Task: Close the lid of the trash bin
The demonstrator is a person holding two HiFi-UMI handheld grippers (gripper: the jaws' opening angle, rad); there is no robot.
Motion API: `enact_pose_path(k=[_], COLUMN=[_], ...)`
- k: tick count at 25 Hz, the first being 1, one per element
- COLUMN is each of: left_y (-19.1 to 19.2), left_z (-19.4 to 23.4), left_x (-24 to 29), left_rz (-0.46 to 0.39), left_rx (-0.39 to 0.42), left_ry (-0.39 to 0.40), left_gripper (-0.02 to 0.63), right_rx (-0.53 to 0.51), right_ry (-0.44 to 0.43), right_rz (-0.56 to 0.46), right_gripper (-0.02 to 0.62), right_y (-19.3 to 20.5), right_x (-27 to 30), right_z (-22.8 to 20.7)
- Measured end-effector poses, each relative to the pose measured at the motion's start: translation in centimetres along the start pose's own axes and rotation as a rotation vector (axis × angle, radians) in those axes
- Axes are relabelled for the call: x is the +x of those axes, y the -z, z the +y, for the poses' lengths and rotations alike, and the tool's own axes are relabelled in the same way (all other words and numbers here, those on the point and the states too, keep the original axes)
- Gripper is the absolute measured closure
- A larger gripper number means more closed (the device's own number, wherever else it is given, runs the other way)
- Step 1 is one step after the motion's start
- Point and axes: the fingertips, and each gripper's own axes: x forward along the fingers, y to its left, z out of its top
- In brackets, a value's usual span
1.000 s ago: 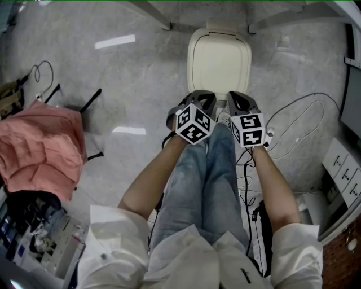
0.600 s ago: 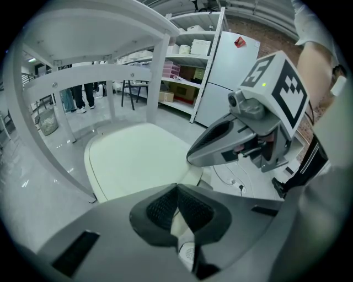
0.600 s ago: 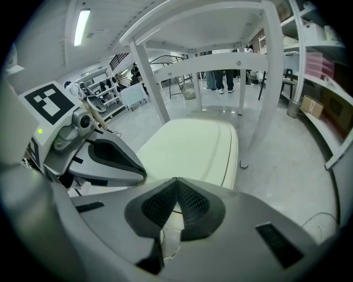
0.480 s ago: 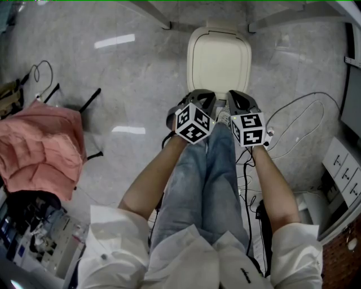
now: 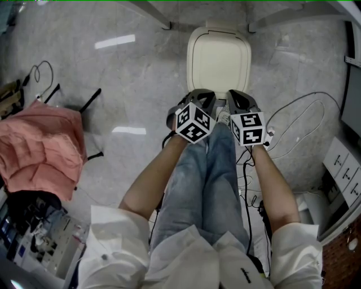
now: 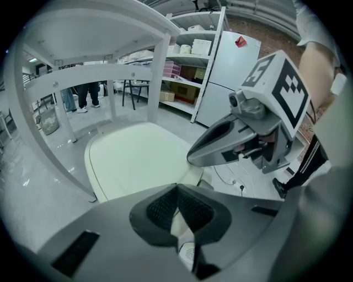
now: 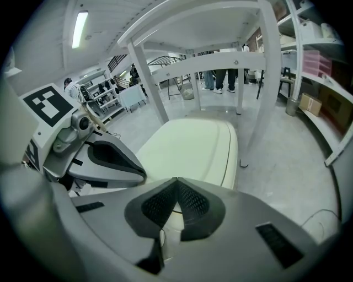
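A cream trash bin (image 5: 219, 59) stands on the floor ahead of the person, under a white table frame, with its lid lying flat and closed. Its lid also fills the middle of the left gripper view (image 6: 138, 160) and the right gripper view (image 7: 190, 148). My left gripper (image 5: 201, 97) and right gripper (image 5: 236, 97) hover side by side just above the bin's near edge, both pointing down at it. Both are shut with nothing between the pads. In the left gripper view the right gripper (image 6: 193, 160) shows at the right; in the right gripper view the left gripper (image 7: 142, 175) shows at the left.
White table legs (image 5: 158, 16) flank the bin at the back. A pink cloth (image 5: 40, 148) over a chair sits at the left, cables (image 5: 293, 118) trail on the floor at the right, and shelving (image 6: 193, 60) and a white cabinet (image 6: 234, 77) stand behind.
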Motion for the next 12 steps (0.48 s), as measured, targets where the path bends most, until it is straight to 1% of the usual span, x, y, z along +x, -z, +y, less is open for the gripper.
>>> enact_pose_path(k=[6, 12], left_y=[0.03, 0.25], left_z=[-0.05, 0.18], left_x=[0.05, 0.24], left_rz=[0.003, -0.002], left_rx=[-0.004, -0.044], left_ry=[-0.003, -0.006], left_gripper=[0.581, 0.581], right_rx=[0.002, 0.021], right_ry=[0.002, 0.003], right_rz=[0.002, 0.007], right_gripper=[0.577, 0.577], right_y=[0.06, 0.2], right_x=[-0.04, 0.27], right_z=[-0.01, -0.01])
